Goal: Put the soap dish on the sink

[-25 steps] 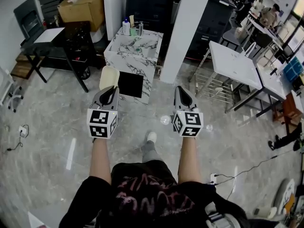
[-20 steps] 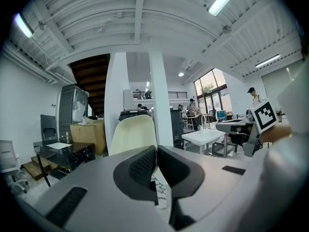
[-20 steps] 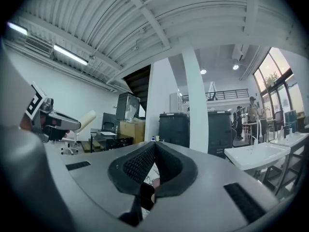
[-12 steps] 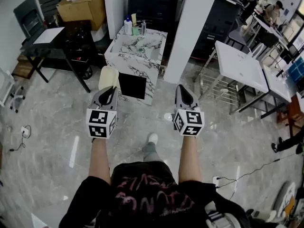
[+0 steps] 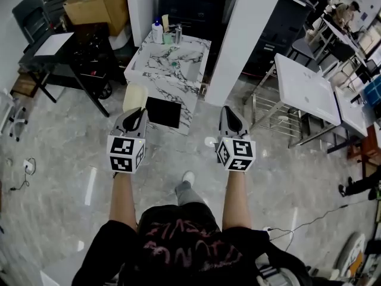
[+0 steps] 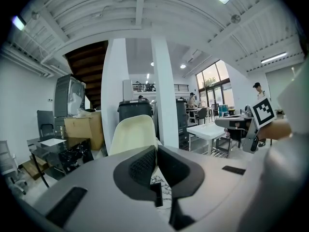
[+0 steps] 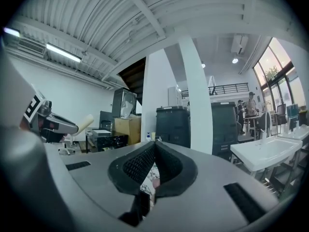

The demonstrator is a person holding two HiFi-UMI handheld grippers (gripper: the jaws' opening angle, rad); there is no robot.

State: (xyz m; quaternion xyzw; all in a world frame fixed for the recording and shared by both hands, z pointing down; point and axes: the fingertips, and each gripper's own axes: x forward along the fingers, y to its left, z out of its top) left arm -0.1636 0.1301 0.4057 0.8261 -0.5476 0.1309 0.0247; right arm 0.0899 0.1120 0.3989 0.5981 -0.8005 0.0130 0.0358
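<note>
On the open floor [image 5: 71, 159] short of the marble sink [image 5: 153, 71], the person is carrying the cream soap dish [image 5: 135, 96], clamped at the tips of the left tongs [image 5: 139, 112]. The right tongs [image 5: 228, 112] are riding pressed together, empty. The dish is lifted but well apart from the sink; approach and set-down are remaining.

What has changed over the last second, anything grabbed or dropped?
The person has stepped slightly closer to the marble sink unit, which looks a little larger in the head view. Nothing taken or let go: the left gripper stays shut on the cream soap dish, the right gripper stays shut and empty, both held out in front.
</note>
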